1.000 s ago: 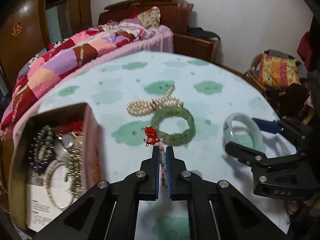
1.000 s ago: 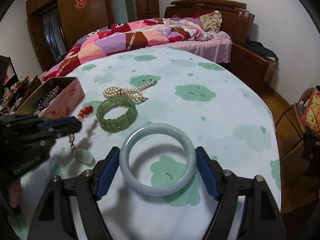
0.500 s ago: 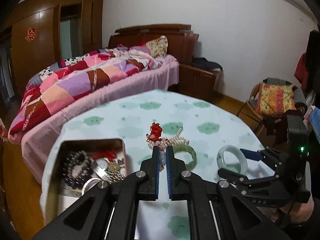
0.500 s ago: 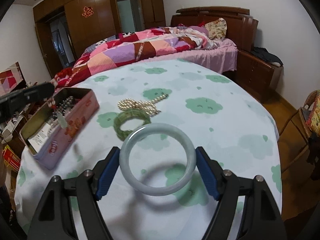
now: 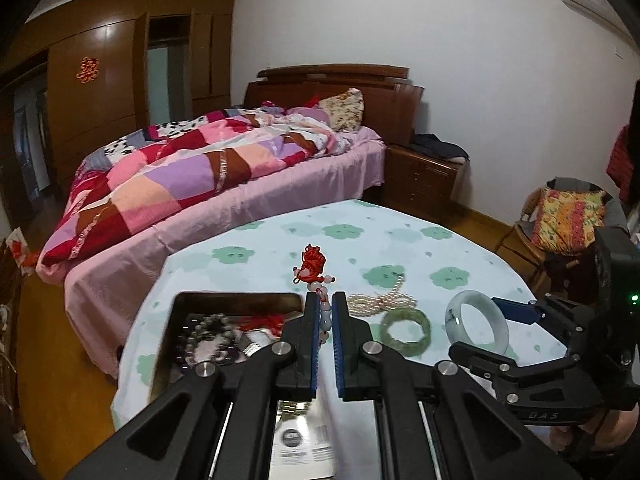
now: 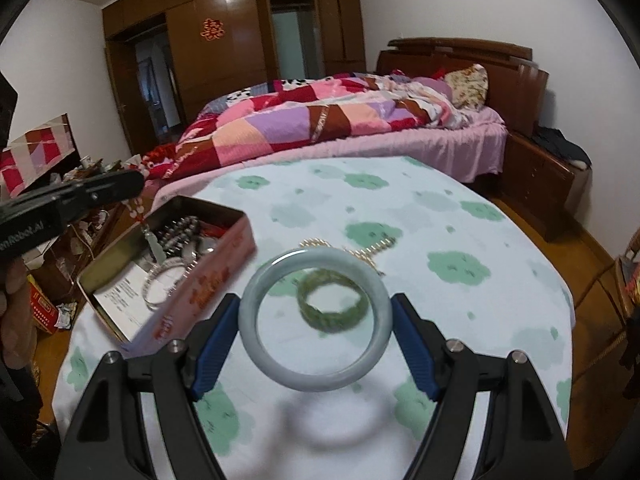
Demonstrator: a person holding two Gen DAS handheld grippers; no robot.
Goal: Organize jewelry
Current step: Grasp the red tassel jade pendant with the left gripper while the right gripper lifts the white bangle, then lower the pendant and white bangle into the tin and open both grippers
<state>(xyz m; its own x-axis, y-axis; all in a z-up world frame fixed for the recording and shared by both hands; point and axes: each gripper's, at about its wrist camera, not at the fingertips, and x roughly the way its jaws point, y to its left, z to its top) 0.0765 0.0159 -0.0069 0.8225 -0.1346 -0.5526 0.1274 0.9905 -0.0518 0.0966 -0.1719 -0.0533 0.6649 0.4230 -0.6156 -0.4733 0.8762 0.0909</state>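
Status: partway, roughly half by item count, judging from what's in the tin vs what's out

Tin point(image 6: 208, 280) at the left edge of the surface point(image 6: 460, 224) already holds a dark bead bracelet point(image 5: 208, 326), a silver bangle point(image 6: 162, 286), some red cord and a few metal pieces, on top of a printed card. So several pieces are stowed

In transit, 2 items:
- left gripper point(image 5: 326, 312): jaws together, clamped on the pendant point(image 5: 314, 266) by its bead string; red knot sticks up past the tips, pale stone hangs below over the tin in the right wrist view. Not yet in the tin
- right gripper point(image 6: 314, 344): jaws wide, clamped on the jade bangle point(image 6: 314, 320) across its outer rim, bangle lifted clear of the surface with its shadow below

Still loose on the surface, 2 items: green bracelet point(image 5: 406, 330) and pearl strand point(image 5: 380, 300), just beside each other, near the tin's right side but outside it

Left to do, my read: drop pendant in tin, then jade bangle, then fetch green bracelet and pearls. Tin looks fairly full at the far end, so the bangle likely wants the near end over the card
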